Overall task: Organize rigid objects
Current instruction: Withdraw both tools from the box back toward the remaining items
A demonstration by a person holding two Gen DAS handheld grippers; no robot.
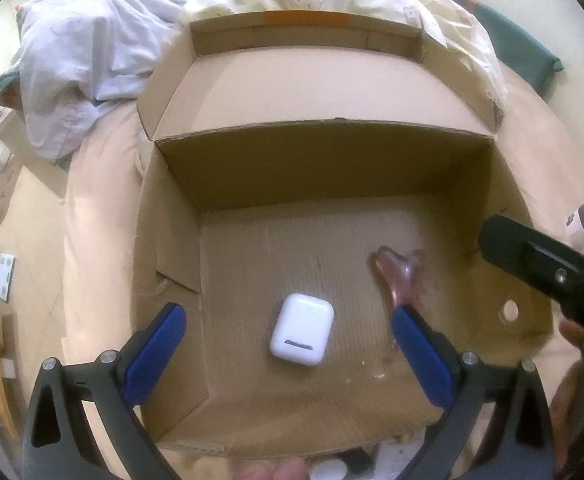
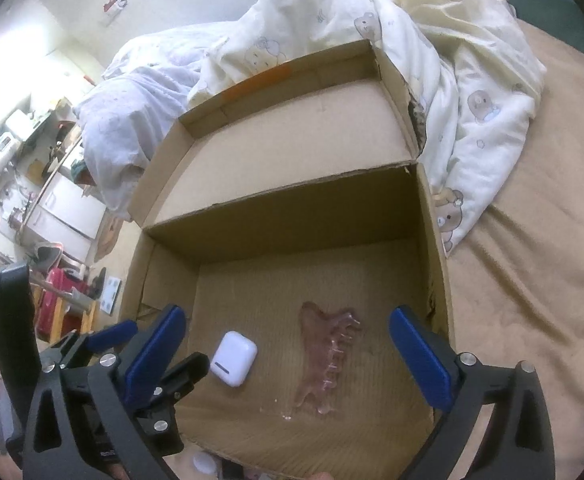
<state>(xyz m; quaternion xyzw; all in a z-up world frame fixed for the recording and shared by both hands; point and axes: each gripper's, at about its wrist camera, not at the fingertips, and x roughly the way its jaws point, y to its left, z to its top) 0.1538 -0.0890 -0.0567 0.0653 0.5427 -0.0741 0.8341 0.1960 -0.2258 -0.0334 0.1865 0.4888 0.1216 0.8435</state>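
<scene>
An open cardboard box [image 1: 171, 248] [image 2: 436, 240] rests on a bed. On its floor lies a white earbud case [image 1: 302, 330] [image 2: 233, 358], and to its right a clear pink hair claw clip [image 1: 396, 270] [image 2: 326, 356]. My left gripper [image 1: 289, 322] hangs above the case, jaws wide open, nothing between the blue pads. My right gripper [image 2: 285, 326] hovers over the clip, also wide open and empty. The right gripper's black body [image 1: 548, 268] shows at the right of the left wrist view. The left gripper's blue fingers [image 2: 111, 336] show at the lower left of the right wrist view.
A rumpled bear-print duvet [image 2: 432, 60] and pale sheets [image 1: 87, 52] lie behind the box on the tan bed cover [image 2: 532, 280]. A small white jar [image 1: 582, 226] sits right of the box. Room furniture [image 2: 51, 200] stands off the bed's left side. Fingertips [image 1: 271, 472] show at the bottom edge.
</scene>
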